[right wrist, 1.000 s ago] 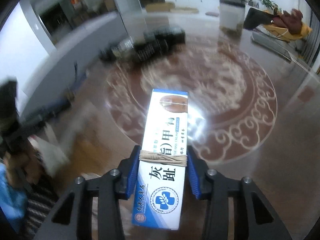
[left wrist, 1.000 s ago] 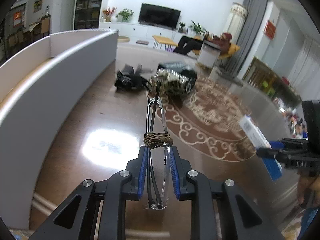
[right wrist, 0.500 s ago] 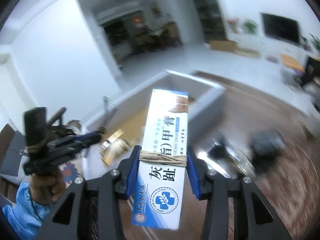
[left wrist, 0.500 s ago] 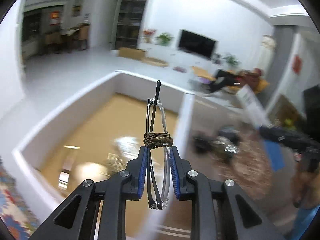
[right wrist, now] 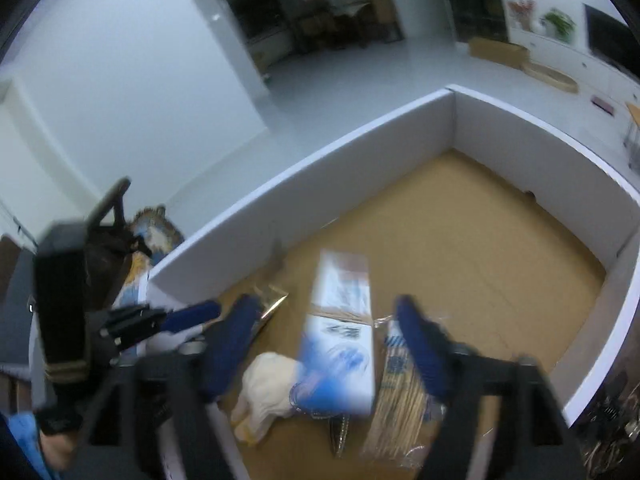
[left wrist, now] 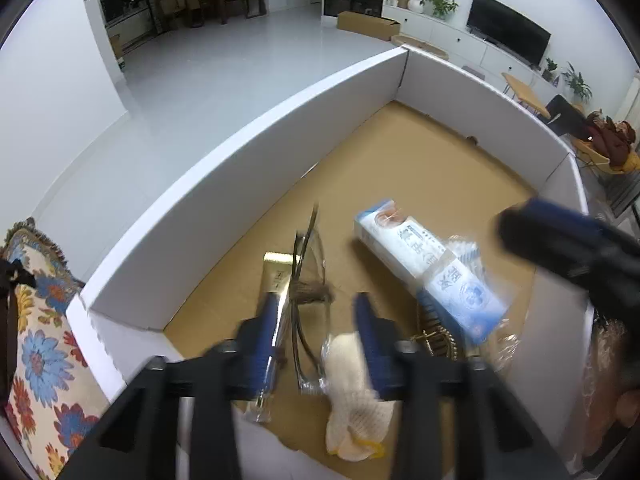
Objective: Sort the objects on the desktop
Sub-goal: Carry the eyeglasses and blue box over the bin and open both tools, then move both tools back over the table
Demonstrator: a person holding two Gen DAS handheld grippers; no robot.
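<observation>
Both grippers hang over a big white-walled box (left wrist: 240, 152) with a brown cardboard floor. My left gripper (left wrist: 316, 324) has its jaws opening. The folded glasses (left wrist: 308, 296), bound with a brown rubber band, stand loose between the blue pads (left wrist: 370, 336), touched by neither. My right gripper (right wrist: 328, 344) also has its jaws opening. Blurred and free between its fingers (right wrist: 424, 348) is the blue-and-white cream carton (right wrist: 344, 320). The left wrist view shows the carton (left wrist: 428, 268) low over the box floor, with the right gripper (left wrist: 560, 240) beside it.
On the box floor lie a gold tube (left wrist: 276, 276), a white mesh wad (left wrist: 352, 384), a bag of thin sticks (right wrist: 396, 400) and a gold-coloured piece (left wrist: 436, 340). A flowered cushion (left wrist: 36, 340) lies left of the box. Grey room floor stretches beyond.
Both grippers swung from the brown patterned table to above the white box. Each then opened and let go: the left of the glasses, the right of the cream carton.
</observation>
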